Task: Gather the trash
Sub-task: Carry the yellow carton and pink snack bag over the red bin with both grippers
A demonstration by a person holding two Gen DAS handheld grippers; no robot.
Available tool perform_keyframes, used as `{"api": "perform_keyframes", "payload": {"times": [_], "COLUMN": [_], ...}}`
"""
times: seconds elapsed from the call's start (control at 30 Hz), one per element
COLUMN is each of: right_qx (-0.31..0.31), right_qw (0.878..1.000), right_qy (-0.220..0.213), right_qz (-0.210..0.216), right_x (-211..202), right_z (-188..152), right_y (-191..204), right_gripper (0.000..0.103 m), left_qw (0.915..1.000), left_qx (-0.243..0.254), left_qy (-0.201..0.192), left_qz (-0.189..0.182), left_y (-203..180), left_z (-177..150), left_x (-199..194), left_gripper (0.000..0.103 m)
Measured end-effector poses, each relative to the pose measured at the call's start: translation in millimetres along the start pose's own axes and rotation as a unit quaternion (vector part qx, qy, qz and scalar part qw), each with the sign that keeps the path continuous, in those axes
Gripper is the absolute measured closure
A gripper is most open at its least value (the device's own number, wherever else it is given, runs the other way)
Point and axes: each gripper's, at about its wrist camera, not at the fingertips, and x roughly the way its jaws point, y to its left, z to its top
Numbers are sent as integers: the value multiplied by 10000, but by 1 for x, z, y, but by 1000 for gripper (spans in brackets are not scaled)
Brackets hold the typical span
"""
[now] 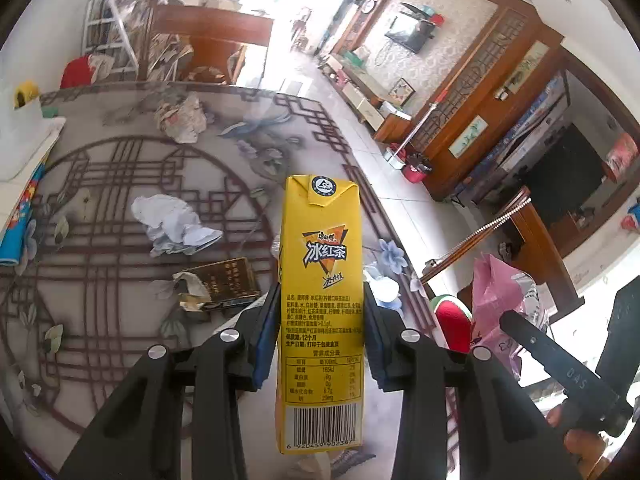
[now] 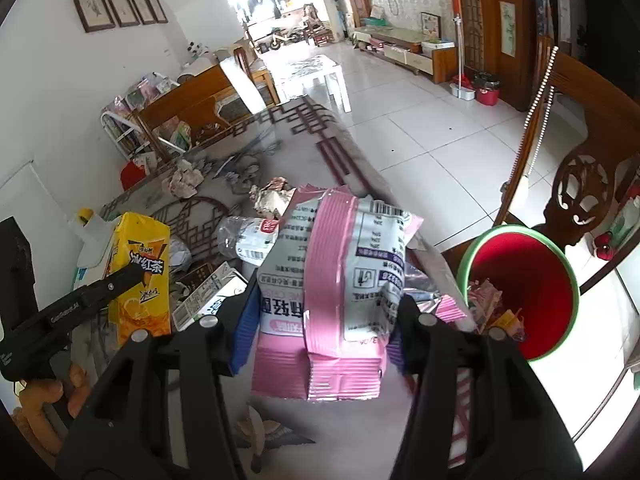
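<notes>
Both jaws are closed on trash above the glass table [image 1: 120, 184]. Right gripper [image 2: 324, 308] clamps the pink snack bag [image 2: 340, 272] near the red bin [image 2: 524, 280], probably to drop it in. Left gripper [image 1: 321, 312] holds the yellow tea carton [image 1: 320, 280] upright; crumpled paper [image 1: 172, 224] waits on the table.

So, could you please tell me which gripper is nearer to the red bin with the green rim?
Right. The right gripper, shut on the pink-and-white snack bag, sits beside the red bin; the left gripper, holding the yellow tea carton, is farther left.
</notes>
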Motion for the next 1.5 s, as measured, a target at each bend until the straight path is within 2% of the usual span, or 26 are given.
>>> {"api": "perform_keyframes", "payload": {"times": [0.37, 0.73, 1.2, 1.5], "right_qx": [104, 306, 488, 827], "right_qw": [9998, 9993, 9980, 9949], "right_qy": [-134, -185, -211, -211], "right_qz": [-39, -126, -347, -547], "right_x": [-17, -29, -40, -47], "right_z": [-5, -6, 3, 10], "right_y": [-19, -57, -117, -178], "right_gripper": [51, 51, 51, 51], "left_qw": [9998, 9989, 9965, 9925], "left_qx": [180, 451, 776, 1054], "left_qy": [-65, -80, 178, 411], "left_qz": [8, -74, -237, -458], "left_y": [-21, -67, -131, -189], "left_z": [-5, -7, -11, -18], "left_x": [-7, -1, 40, 76], "left_gripper": [68, 68, 68, 68]}}
